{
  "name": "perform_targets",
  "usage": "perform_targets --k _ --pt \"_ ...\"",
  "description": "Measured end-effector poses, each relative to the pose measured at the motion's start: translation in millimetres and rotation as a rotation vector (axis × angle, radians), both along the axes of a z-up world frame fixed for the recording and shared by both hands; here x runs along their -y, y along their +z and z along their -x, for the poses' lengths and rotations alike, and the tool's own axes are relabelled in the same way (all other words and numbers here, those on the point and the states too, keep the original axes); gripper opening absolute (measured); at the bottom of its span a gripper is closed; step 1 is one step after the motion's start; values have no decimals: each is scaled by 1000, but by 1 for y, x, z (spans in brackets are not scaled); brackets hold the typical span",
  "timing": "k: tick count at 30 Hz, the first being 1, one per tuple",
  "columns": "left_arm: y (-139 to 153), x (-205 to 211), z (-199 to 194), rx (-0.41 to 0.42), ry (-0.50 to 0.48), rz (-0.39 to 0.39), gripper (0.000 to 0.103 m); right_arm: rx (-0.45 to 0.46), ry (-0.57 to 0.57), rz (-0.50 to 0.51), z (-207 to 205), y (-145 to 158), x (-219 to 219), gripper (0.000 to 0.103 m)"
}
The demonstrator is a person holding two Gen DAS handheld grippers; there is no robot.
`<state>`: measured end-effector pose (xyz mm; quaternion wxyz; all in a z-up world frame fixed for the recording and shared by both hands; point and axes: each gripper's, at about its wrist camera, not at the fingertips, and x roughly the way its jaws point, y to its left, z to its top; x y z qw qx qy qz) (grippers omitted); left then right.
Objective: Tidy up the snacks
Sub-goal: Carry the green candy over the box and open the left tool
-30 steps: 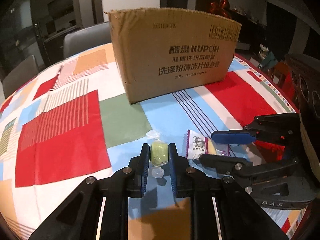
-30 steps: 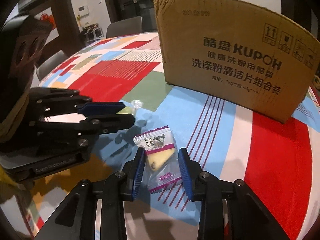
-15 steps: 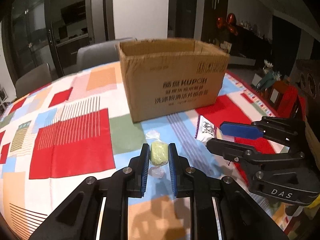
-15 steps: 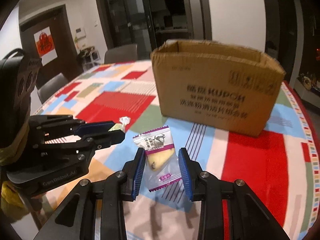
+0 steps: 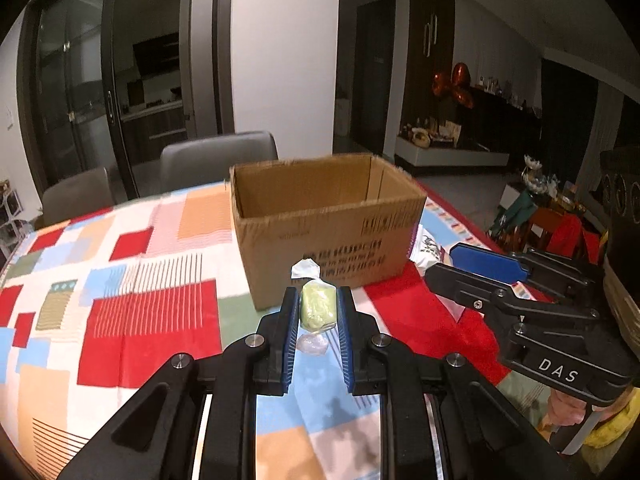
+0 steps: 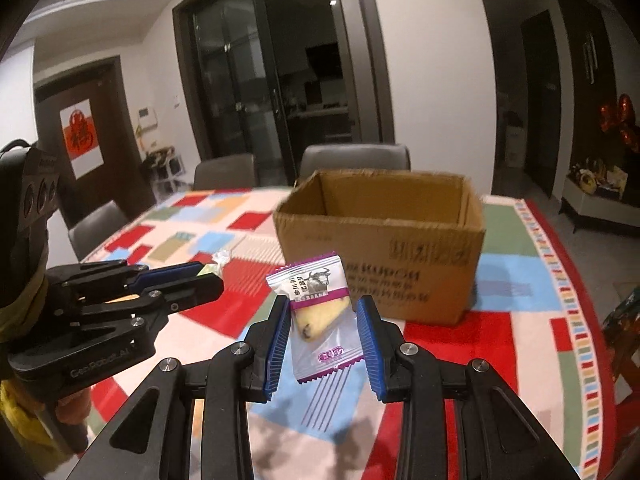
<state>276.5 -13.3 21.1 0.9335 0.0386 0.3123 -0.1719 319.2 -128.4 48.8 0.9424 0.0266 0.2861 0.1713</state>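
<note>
Left tongs (image 5: 318, 312) clamp a soft pale-green candy (image 5: 318, 307) in twisted clear wrap, right tongs (image 6: 322, 322) pinch a crinkly purple-and-white snack packet (image 6: 316, 308), both aloft over the table (image 5: 152, 320), open corrugated cardboard box (image 5: 328, 224) just ahead.

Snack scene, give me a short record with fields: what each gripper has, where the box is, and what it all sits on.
left gripper: shut on green candy, a clear twist wrapper, held above the table
right gripper: shut on purple snack packet, a pale yellow piece visible inside
cardboard box: open top, upright on the table, beyond both grippers; its floor is not visible
table: covered by a patchwork cloth of red, blue, green and orange
chairs: grey, behind the table
task status: neither snack is in the box yet
</note>
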Motion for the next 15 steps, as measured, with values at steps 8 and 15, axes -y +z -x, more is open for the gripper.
perform_targets --k 8,15 --pt "24 12 -16 44 -4 -1 19 43 -45 -10 -11 24 15 35" --pt "38 16 -40 48 4 9 19 72 -64 4 -31 42 21 35"
